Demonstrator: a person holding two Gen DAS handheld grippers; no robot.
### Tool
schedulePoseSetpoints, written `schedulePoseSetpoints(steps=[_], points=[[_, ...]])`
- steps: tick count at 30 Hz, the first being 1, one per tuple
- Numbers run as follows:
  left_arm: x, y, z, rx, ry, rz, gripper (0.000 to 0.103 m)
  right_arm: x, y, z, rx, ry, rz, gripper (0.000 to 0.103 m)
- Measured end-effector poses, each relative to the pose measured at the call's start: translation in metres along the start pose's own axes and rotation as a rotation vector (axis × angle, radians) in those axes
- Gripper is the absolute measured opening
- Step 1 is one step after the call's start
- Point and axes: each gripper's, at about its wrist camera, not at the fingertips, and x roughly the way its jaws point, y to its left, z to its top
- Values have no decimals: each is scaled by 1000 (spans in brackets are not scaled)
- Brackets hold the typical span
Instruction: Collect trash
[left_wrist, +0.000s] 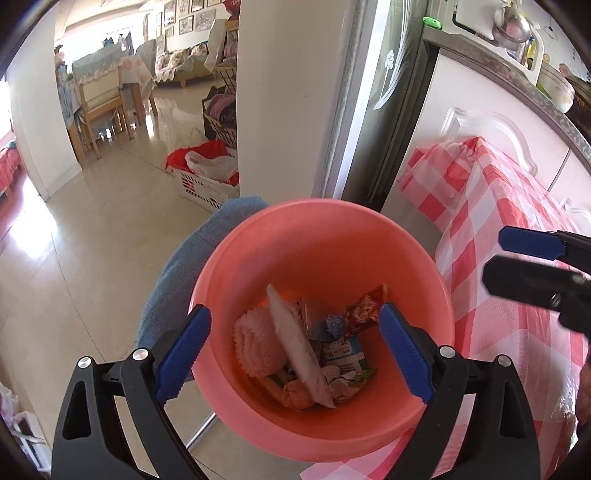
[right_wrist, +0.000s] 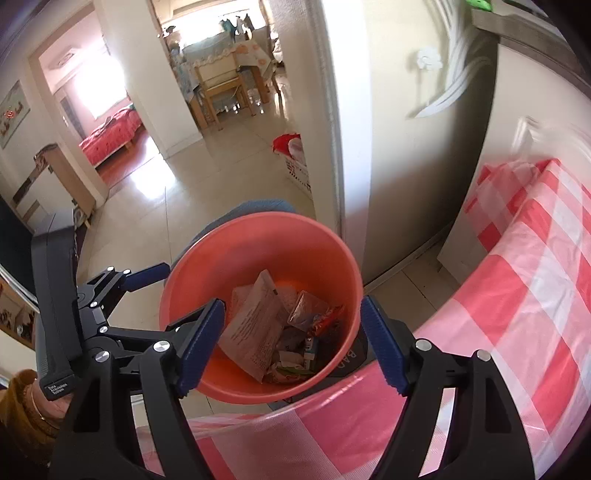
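Wrappers (left_wrist: 306, 350) already fill the pink bin (left_wrist: 321, 236) at lower centre of the left wrist view, left gripper (left_wrist: 295, 358) gaping empty above, while in the right wrist view the right gripper (right_wrist: 291, 343) hangs open, holding nothing, so collecting looks nearly finished.

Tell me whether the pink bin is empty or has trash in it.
Has trash. The pink bin stands upright with wrappers and crumpled paper covering its bottom, well below the rim.
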Motion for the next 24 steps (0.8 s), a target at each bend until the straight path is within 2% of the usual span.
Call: schedulePoseSetpoints(steps=[4,8,12,24], points=[[-8,-6,5,16,-15,10,93,-15,-16,-2,43,-29,-30,85],[-16,-19,11,52,-40,31,93,-31,-28,-8,77,-58,-56,87],[-27,-33,17,86,-71,43,94,-50,-40,-14,114,-86,-86,87],[-68,-86,40,152,-168,-6,94,-127,-74,-41,214,-207,-192,87]])
